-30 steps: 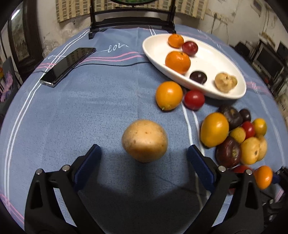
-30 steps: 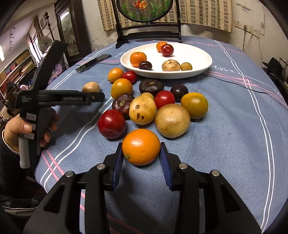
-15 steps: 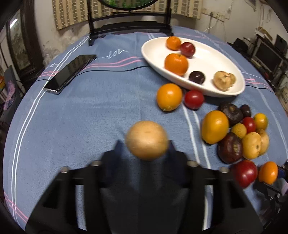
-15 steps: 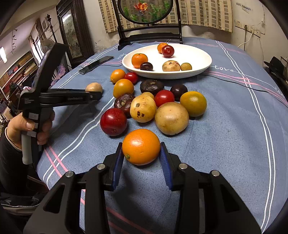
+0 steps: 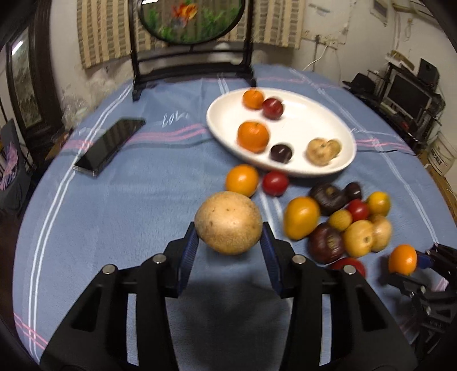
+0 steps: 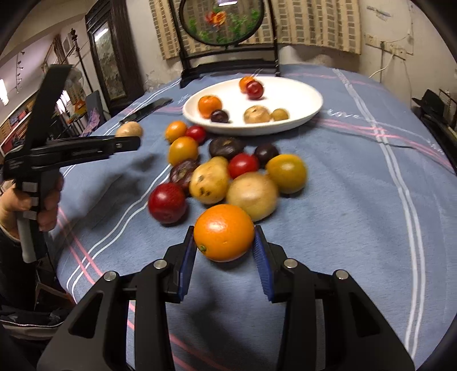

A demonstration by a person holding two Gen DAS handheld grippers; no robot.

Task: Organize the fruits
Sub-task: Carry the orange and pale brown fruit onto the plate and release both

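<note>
White cursive "love" embroidered on blue tablecloth (image 5: 114, 205).

Pale stained wall (image 5: 328, 34); perhaps a dark cabinet (image 6: 111, 65)

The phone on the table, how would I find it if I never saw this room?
Start at the white plate of fruit on the blue tablecloth. Look across the cloth toward the dark wooden stand; left of the plate lies the phone. It is the only flat, black, shiny thing there.

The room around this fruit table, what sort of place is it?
Probably a lived-in home room: a cloth-covered round table, a framed embroidered screen at its far edge, and cluttered shelves with a monitor alongside.
</note>
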